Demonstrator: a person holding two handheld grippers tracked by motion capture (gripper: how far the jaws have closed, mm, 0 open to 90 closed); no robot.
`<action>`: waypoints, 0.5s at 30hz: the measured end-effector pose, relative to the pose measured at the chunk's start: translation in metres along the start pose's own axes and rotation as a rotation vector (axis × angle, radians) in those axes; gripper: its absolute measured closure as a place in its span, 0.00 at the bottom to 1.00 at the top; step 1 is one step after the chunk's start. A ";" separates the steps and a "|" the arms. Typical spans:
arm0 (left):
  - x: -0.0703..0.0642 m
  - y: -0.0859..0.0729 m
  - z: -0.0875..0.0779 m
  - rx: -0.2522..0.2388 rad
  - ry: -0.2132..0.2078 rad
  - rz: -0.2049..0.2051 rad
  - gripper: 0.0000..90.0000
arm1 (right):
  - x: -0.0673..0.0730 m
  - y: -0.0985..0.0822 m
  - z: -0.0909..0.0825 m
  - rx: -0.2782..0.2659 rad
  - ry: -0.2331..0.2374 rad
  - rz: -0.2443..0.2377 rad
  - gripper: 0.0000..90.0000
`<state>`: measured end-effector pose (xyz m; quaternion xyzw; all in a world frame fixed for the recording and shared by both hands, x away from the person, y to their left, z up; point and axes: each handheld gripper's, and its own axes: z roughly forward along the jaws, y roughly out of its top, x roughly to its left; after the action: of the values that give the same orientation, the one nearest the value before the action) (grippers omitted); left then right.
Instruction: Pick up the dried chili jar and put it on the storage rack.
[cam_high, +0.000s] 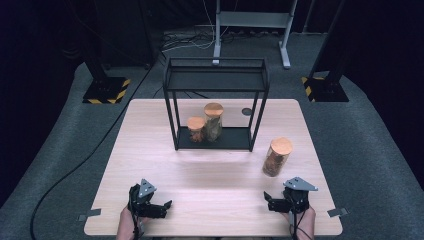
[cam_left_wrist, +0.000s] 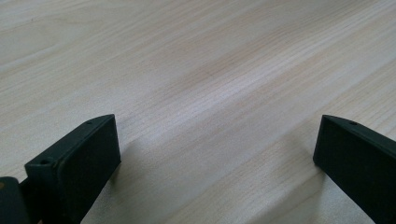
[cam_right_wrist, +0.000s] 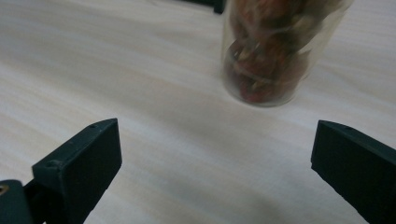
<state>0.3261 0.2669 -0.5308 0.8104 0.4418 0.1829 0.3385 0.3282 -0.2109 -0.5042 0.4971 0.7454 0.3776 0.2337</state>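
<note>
The right gripper (cam_high: 276, 202) waits near the jar (cam_high: 276, 156), fingers spread to fit around it; the left gripper (cam_high: 159, 207), farther off, is likewise spread, holding nothing.

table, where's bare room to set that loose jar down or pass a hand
Free: the wide strip of table between the rack and both grippers, and the left side beside the rack. On the rack's shelf, right of the two jars. Crowded: around the loose jar ahead of the right gripper.
</note>
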 end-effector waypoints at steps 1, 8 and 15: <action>0.000 0.000 0.000 0.000 0.000 0.000 0.00 | -0.002 0.003 -0.001 -0.006 -0.005 0.000 0.01; 0.000 0.000 0.000 -0.001 -0.001 0.000 0.00 | -0.015 0.030 -0.002 -0.045 -0.035 0.000 0.01; 0.000 0.000 0.000 0.000 -0.001 0.001 0.00 | -0.023 0.054 0.005 -0.073 -0.046 0.002 0.01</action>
<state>0.3261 0.2669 -0.5308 0.8108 0.4413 0.1827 0.3384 0.3713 -0.2180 -0.4650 0.4975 0.7252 0.3930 0.2686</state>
